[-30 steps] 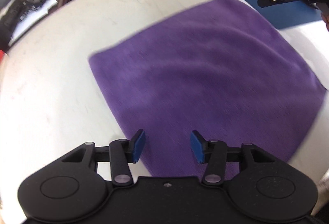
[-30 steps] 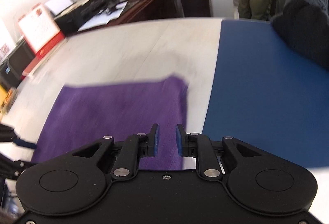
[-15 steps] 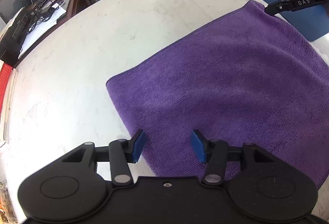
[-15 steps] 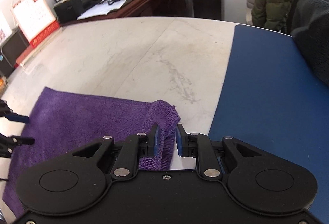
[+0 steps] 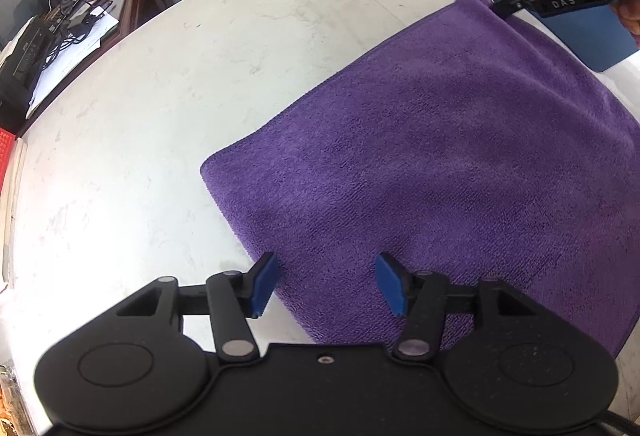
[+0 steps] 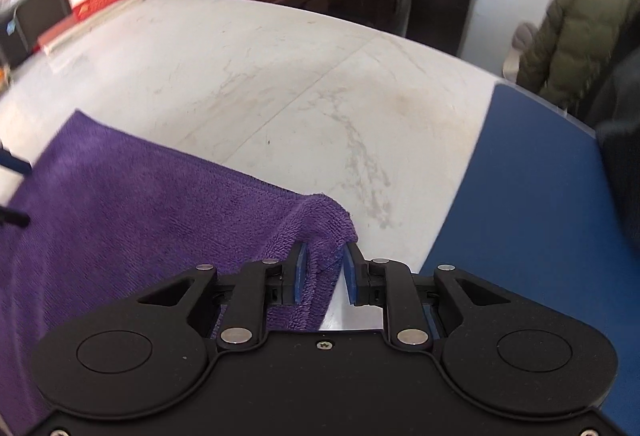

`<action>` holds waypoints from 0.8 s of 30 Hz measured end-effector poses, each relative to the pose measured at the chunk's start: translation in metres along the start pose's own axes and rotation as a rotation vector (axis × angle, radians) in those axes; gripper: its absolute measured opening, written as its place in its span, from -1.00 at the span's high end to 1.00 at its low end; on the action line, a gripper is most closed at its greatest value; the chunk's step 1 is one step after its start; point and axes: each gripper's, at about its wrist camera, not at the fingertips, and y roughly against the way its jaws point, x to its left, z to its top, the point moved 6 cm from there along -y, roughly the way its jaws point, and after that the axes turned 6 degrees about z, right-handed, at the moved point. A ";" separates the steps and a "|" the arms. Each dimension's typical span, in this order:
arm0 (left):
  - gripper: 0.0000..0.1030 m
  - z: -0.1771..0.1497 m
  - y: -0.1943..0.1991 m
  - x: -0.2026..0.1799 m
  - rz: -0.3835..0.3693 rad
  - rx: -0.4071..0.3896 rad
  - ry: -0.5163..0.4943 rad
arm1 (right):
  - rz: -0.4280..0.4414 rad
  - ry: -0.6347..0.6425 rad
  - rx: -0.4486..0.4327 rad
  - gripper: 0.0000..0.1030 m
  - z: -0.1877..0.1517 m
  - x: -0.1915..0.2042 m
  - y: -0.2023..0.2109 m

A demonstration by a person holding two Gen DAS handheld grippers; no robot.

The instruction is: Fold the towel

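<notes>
Right tongs (image 6: 323, 278) clenched on purple towel (image 5: 440, 171) corner, left tongs (image 5: 327, 286) released just above near edge, towel stretching toward 1 o'clock on tabletop (image 5: 180, 115).

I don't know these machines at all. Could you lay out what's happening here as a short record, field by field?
Job: folding a towel
Towel: purple towel, spread mostly flat on a white table
Right gripper: jaws set around a lifted corner of the towel, a small gap still showing on one side
Left gripper: jaws wide apart, over the towel's near left edge, holding nothing
Nearby: a blue mat lies on the table to the right of the towel
Fold: none made yet
</notes>
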 end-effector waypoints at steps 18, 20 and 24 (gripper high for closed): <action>-0.07 -0.002 0.003 -0.003 -0.007 -0.007 -0.061 | -0.089 0.086 -0.007 0.64 0.023 -0.016 -0.018; -0.07 -0.001 0.002 -0.002 -0.007 -0.006 -0.066 | -0.113 0.064 -0.022 0.64 0.028 -0.025 -0.019; -0.08 0.000 0.002 -0.002 -0.003 -0.007 -0.074 | -0.113 -0.011 -0.067 0.64 0.030 -0.037 -0.005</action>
